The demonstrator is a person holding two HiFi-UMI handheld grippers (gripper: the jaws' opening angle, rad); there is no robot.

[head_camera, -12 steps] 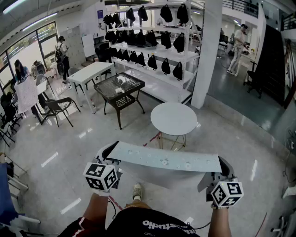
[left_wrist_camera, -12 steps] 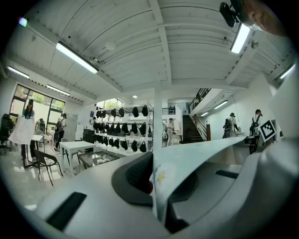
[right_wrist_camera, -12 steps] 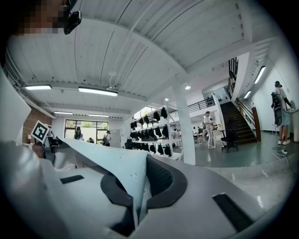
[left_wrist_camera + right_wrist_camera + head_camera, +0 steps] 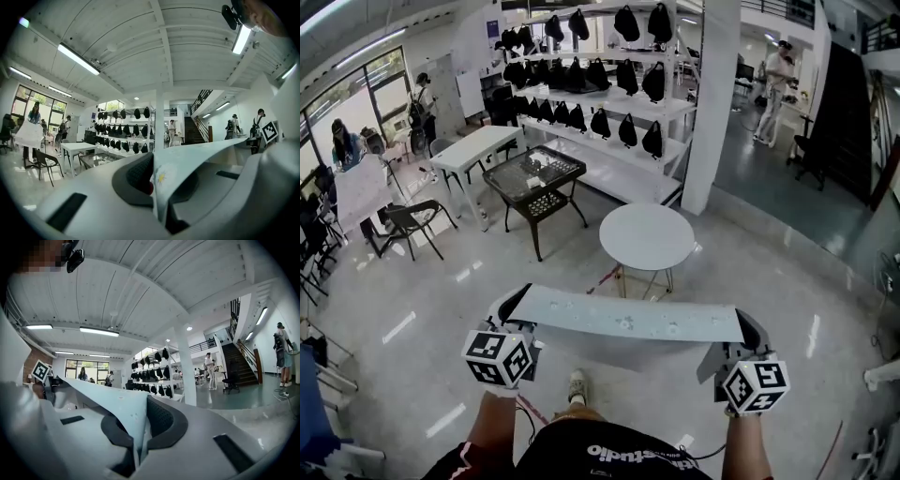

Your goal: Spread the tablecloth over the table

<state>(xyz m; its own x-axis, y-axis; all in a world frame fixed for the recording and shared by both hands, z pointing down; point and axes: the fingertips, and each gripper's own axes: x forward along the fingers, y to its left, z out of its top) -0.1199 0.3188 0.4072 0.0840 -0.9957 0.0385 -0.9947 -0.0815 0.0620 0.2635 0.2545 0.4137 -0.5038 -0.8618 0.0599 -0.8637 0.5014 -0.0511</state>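
Observation:
A pale blue tablecloth (image 4: 628, 316) with small daisy prints hangs stretched as a flat band between my two grippers, above the floor. My left gripper (image 4: 510, 304) is shut on its left end and my right gripper (image 4: 748, 332) is shut on its right end. In the left gripper view the cloth (image 4: 197, 157) is pinched in the left gripper (image 4: 155, 183). In the right gripper view the cloth (image 4: 105, 397) runs off to the left from the right gripper (image 4: 137, 430). The round white table (image 4: 647, 236) stands just beyond the cloth, bare.
A dark glass-topped table (image 4: 534, 178) stands left of the round one, with a white rectangular table (image 4: 478, 148) and a black chair (image 4: 408, 220) farther left. Shelves of black bags (image 4: 600, 94) and a white pillar (image 4: 708, 103) lie behind. My shoe (image 4: 578, 384) shows below the cloth.
The room has slid slightly up and to the left in the head view. Both grippers still hold the cloth stretched the same way.

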